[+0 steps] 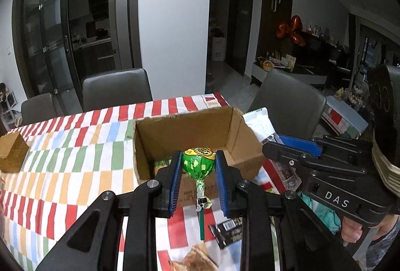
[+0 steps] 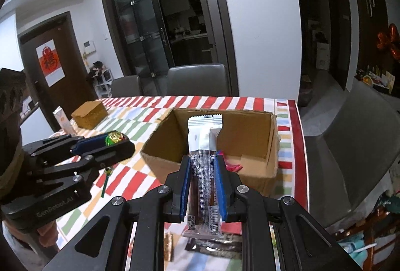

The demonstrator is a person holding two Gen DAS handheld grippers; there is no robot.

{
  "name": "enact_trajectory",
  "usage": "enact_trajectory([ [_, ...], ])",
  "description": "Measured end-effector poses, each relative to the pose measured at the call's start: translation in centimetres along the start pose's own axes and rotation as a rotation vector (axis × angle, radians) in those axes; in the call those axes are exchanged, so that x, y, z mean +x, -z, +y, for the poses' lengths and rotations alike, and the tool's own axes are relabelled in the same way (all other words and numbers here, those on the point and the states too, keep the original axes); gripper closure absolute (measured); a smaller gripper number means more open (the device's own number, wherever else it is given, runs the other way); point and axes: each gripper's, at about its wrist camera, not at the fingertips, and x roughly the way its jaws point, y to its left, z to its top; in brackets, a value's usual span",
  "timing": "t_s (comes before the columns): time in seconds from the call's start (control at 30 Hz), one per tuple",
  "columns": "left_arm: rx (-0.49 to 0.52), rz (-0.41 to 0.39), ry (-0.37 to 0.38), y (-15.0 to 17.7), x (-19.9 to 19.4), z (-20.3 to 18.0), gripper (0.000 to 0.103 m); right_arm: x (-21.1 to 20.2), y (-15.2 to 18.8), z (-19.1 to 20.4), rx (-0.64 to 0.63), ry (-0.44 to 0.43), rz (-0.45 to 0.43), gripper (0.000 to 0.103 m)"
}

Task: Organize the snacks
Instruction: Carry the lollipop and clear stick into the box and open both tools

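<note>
My left gripper [image 1: 199, 163] is shut on a green-wrapped lollipop [image 1: 199, 163], whose stick hangs down between the fingers. It hovers just before the near wall of an open cardboard box [image 1: 160, 131] on the checked tablecloth. My right gripper [image 2: 203, 166] is shut on a long snack bar [image 2: 204, 171] in a white and clear wrapper, held upright above the same cardboard box [image 2: 250, 143]. The box holds a green packet [image 1: 161, 163] and a pink packet [image 2: 233, 167]. In the right wrist view the left gripper [image 2: 112, 139] shows at the left with the lollipop [image 2: 114, 138].
A brown woven box [image 2: 88, 113] and a small white carton [image 2: 61, 119] stand at the table's far left. Loose snack packets [image 1: 228, 231] lie on the cloth below the grippers. Grey chairs [image 1: 116, 88] line the far edge and one chair [image 2: 355, 143] stands at the right.
</note>
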Motion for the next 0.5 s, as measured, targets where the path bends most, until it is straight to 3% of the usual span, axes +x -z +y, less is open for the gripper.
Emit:
enact_trajectory([
  [0.5, -0.018, 0.038, -0.004, -3.4, 6.1, 1.7, 0.077, 4.7, -4.0, -2.3, -0.011, 0.017, 0.027, 0.083],
])
